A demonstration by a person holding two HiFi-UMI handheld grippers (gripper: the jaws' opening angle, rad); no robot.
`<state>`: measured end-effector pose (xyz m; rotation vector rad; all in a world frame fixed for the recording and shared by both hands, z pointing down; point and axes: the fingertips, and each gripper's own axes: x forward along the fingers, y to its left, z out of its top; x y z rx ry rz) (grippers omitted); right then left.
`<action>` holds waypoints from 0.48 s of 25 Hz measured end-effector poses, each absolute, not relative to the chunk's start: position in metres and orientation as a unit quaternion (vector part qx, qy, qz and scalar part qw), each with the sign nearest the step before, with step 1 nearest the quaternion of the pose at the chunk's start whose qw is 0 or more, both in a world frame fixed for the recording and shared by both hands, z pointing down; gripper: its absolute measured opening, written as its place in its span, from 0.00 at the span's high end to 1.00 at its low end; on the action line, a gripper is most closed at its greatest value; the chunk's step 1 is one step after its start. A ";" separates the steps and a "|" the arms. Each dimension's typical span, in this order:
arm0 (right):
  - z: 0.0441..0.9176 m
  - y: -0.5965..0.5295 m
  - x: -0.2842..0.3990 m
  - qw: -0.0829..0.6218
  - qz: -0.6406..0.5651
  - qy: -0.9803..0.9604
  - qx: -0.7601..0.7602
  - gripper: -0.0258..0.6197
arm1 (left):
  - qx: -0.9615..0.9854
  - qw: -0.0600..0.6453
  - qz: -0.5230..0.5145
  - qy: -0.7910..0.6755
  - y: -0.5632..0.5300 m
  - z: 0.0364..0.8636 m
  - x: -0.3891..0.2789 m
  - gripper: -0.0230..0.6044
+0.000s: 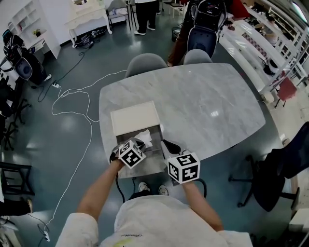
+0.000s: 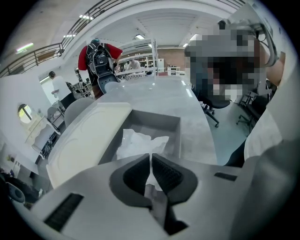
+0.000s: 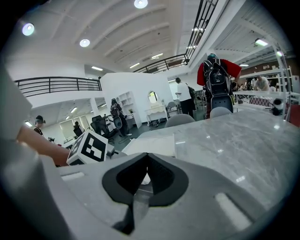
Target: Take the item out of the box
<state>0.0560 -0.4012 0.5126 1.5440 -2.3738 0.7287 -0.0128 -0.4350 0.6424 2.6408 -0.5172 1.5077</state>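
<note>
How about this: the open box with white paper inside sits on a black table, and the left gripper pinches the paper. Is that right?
Not quite. The table is light grey marble, not black, as the head view shows. The rest holds: the open box has white paper inside, and the left gripper pinches it.

Bright ceiling lights [image 3: 139,3], tabletop [image 1: 212,114] glare (fisheye edges dark)

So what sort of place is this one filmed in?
Probably a large open-plan workshop or lab, not a home: a marble table, cables trailing over the floor, open shelves, and a railed upper gallery.
</note>
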 end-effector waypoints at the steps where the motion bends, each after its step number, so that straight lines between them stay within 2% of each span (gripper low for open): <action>1: 0.511 -0.400 0.055 0.108 0.247 -0.808 0.523 0.95 | 0.858 0.027 0.484 -0.170 -0.434 0.638 -0.012 0.93; 12: 0.494 -0.396 0.049 0.102 0.224 -0.824 0.511 0.95 | 0.888 0.019 0.399 -0.228 -0.426 0.569 -0.008 0.93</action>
